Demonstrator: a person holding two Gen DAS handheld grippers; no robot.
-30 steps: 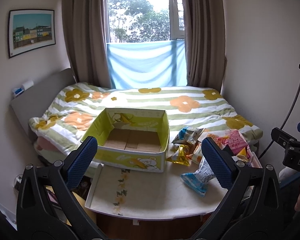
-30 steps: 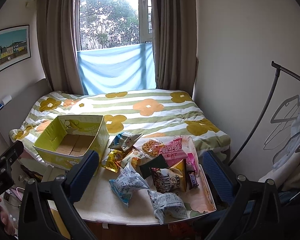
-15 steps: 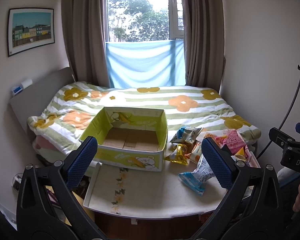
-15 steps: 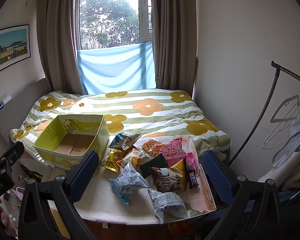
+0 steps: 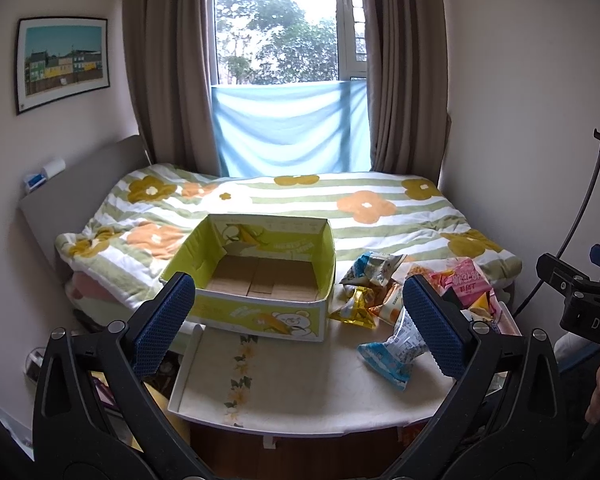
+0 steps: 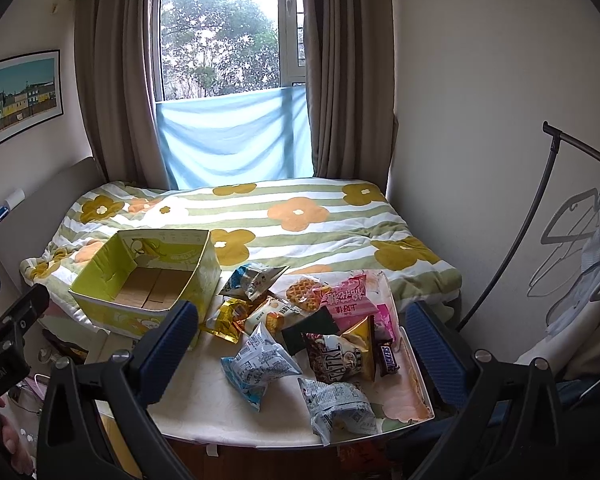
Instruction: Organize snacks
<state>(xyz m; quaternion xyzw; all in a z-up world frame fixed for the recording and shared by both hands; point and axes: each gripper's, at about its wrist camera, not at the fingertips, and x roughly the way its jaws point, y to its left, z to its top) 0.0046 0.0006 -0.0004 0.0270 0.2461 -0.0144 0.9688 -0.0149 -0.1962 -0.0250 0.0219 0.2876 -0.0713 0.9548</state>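
Both tongs wide (empty), snacks point(image 6: 300, 332) beside box point(image 5: 260, 280) — untouched

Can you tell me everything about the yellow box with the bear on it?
The box is open-topped cardboard, printed yellow-green outside, with a cartoon bear and corn on its front wall and more corn pictures inside. Its floor is plain brown card, and nothing lies in it. One side wall looks a bit dented and torn. It sits upright at the back left of the table, its far end against the flowered blanket. The snack packets are piled to its right, and a gold one lies close beside its corner.
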